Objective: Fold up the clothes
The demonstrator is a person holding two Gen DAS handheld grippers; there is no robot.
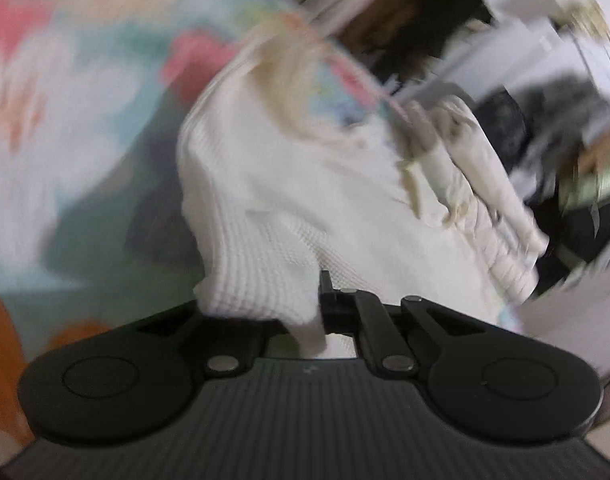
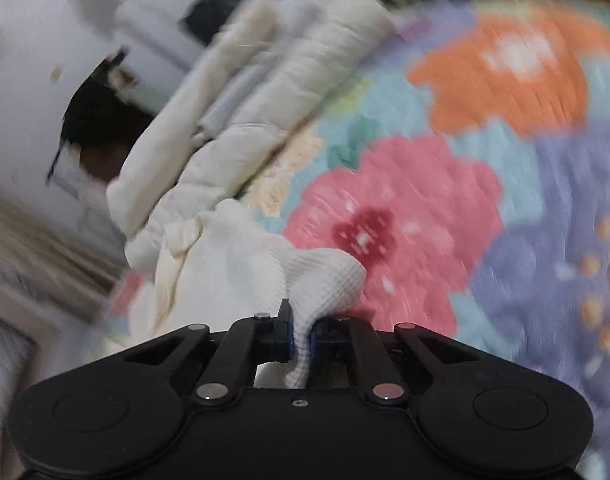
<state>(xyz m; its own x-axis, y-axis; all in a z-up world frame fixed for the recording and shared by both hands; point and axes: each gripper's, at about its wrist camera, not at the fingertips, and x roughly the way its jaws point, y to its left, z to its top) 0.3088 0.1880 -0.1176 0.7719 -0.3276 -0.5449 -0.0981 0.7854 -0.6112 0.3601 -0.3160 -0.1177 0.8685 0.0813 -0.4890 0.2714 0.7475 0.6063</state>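
Both views smeared by motion blur, edges soft throughout. Left gripper (image 1: 319, 308) pinched tight on a fold of the white waffle-knit garment (image 1: 265, 200), cloth draped over the near finger and bunched down between the black linkage arms, only one dark fingertip (image 1: 326, 280) poking up beside the fabric. Garment lifted from that pinch and spread upward and to the right across the left wrist view, ribbed texture clear close to the gripper, blurred farther off. Just beside the garment's right edge, a cream quilted jacket (image 1: 477, 200), puffy and bunched, touching or overlapping the knit. Behind and to the left, a flowered bedspread (image 1: 65, 100) in pink, teal, white and orange patches. Top right, a dark and white clutter too blurred to name. Right gripper (image 2: 301, 336) likewise clamped on the same white knit (image 2: 325, 276), a narrow twist of cloth squeezed between the blue-edged pads (image 2: 289, 338) and hanging down below them toward the gripper body. From that pinch, knit humped up and off to the left, meeting the cream jacket (image 2: 241, 112), which lies stretched diagonally toward the top of the view. Bedspread (image 2: 425, 220) filling the right side, with a large pink flower, an orange one above, purple ground at the far right. Left edge, white and dark shapes, unreadable.
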